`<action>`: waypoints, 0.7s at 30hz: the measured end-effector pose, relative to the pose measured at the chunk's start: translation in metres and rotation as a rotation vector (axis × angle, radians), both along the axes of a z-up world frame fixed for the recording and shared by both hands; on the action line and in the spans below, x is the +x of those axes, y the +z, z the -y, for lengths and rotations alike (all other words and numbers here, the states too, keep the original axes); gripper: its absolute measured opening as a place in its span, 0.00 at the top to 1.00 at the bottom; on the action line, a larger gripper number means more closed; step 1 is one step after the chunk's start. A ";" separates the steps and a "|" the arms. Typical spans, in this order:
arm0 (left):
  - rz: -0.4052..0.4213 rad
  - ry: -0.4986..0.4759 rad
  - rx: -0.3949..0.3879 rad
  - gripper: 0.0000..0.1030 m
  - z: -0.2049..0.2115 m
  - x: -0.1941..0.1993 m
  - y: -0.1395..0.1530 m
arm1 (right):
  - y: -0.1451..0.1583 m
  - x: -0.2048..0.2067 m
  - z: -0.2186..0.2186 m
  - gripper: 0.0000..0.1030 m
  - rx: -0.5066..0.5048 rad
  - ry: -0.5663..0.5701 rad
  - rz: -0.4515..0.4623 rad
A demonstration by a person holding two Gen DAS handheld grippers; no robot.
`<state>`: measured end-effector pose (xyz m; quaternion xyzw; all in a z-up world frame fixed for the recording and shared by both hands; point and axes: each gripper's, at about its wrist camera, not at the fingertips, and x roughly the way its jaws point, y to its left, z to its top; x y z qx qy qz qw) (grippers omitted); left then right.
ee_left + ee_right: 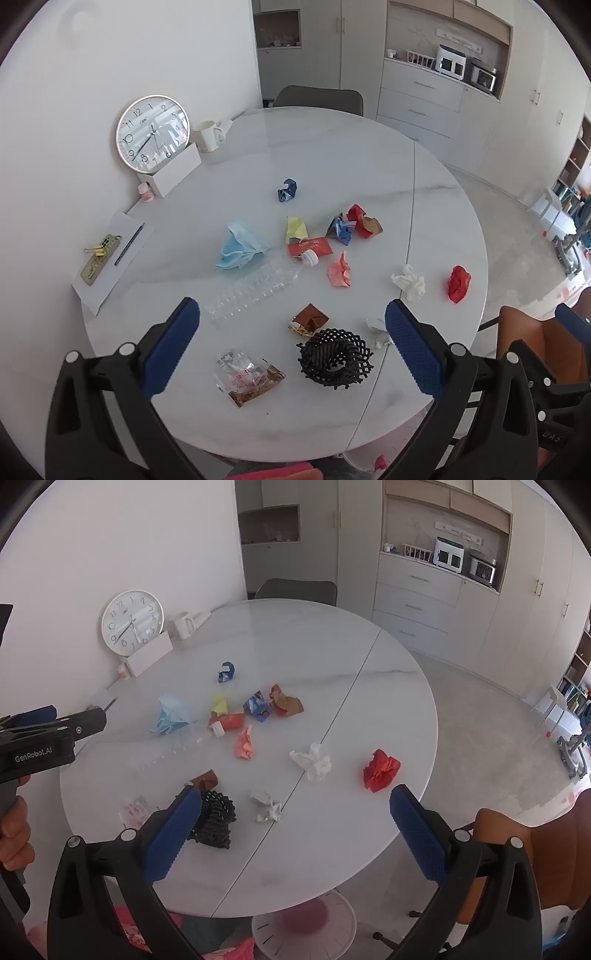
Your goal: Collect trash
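Trash lies scattered on a round white marble table [332, 155] [295, 635]: a blue face mask [240, 245] [171, 714], a clear crushed bottle [258, 286], a black foam net [336, 358] [214, 821], a clear snack bag [247, 376], a brown wrapper [310, 319], pink paper [340, 271] [244, 744], white tissue [410, 282] [312, 762], red paper [458, 282] [380, 770], a grey-white wad [266, 806]. My left gripper [291, 350] is open above the near trash. My right gripper [295, 830] is open over the table's near edge. Both hold nothing.
A wall clock [152, 133], a white box [173, 173], a mug [208, 136], and paper with a pen and clips [110, 254] stand at the table's left. An orange chair [517, 849] is at the right. A white bin [306, 926] sits under the table.
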<state>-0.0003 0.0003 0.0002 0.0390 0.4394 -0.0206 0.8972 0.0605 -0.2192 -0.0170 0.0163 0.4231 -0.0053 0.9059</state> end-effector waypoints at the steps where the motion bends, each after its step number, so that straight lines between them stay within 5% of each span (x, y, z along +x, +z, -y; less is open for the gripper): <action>1: 0.004 0.004 0.004 0.06 0.000 0.000 0.000 | 0.000 0.001 -0.001 0.02 -0.001 0.000 -0.003; 21: -0.028 -0.020 -0.028 0.06 0.003 -0.005 -0.006 | -0.007 -0.003 -0.004 0.02 -0.012 -0.010 -0.016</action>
